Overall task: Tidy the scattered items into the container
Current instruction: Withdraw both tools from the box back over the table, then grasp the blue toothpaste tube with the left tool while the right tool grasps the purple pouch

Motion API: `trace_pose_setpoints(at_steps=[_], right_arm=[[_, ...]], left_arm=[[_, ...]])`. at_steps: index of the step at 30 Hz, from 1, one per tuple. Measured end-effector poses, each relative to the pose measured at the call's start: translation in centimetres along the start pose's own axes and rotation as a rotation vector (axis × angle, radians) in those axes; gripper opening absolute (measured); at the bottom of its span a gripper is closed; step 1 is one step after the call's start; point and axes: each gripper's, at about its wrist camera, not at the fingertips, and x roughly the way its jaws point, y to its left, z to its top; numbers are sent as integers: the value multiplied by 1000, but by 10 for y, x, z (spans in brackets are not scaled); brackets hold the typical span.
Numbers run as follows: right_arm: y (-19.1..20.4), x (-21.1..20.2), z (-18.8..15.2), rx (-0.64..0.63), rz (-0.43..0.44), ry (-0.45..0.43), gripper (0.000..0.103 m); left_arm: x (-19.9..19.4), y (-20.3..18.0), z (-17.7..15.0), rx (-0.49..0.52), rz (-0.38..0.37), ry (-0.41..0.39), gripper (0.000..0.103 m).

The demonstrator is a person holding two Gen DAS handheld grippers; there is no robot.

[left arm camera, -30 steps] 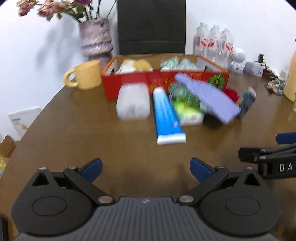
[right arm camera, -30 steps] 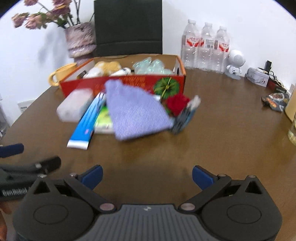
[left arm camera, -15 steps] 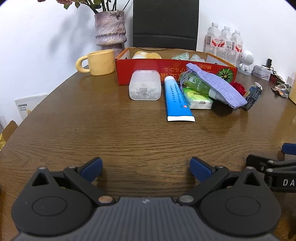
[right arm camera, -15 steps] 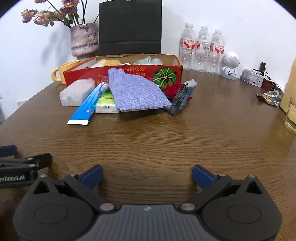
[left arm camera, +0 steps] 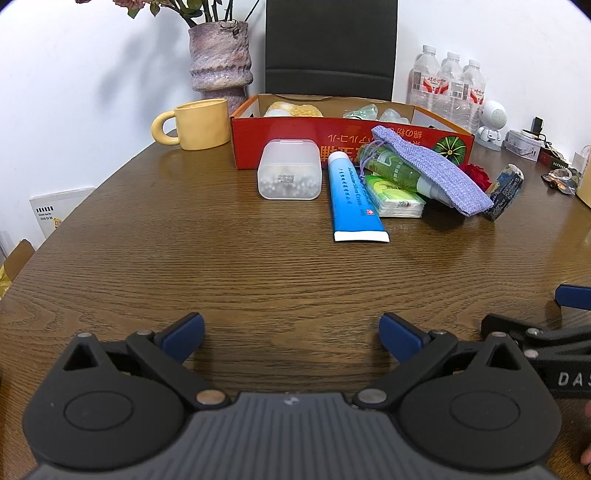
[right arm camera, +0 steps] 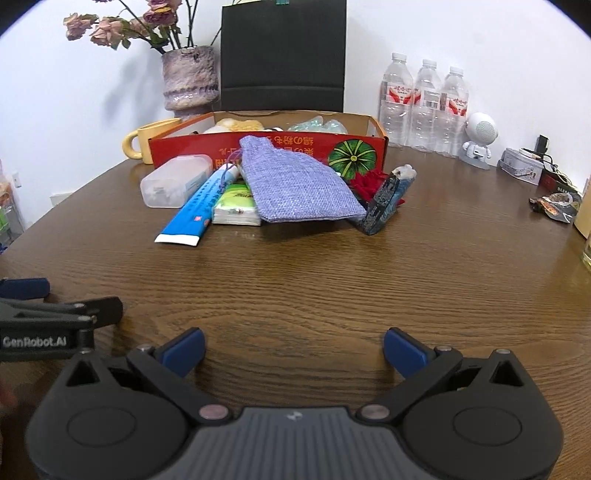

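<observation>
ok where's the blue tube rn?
The blue tube lies flat on the table in front of the red box, between the clear plastic case on its left and the green tissue pack on its right.

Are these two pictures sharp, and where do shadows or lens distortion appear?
Left wrist view: sharp; the blue cream tube shows legible print; fisheye bends the brown wooden table edge.
Right wrist view: sharp; the purple woven pouch casts a dark shadow on the table; the dried flowers throw a soft shadow on the white wall.
</observation>
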Motion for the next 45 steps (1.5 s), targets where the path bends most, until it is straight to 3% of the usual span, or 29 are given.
trace_pose_setpoints(at_steps=[32,37,39,40,41,44,45], right_arm=[[4,3,1,11,-8,-1,103],[4,10,9,-45,44,3,103],[3,12,21,-106,100,34,86],[0,10,30,-104,118,8,65],[-3,7,39,-101,135,-20,58],[-4,3,71,-134,155,-173,62],[-1,10,83,-154,155,-176,65]], left_arm=[[3,-4,1,2,-2,2,103],[13,-4,14,50,-31,-11,103],[15,-6,25,104,-71,-79,103],[18,-9,33,126,-76,-90,103],[21,-13,40,147,-81,-101,103],[36,-27,67,216,-150,-126,103],[43,-34,75,223,-157,-124,103]])
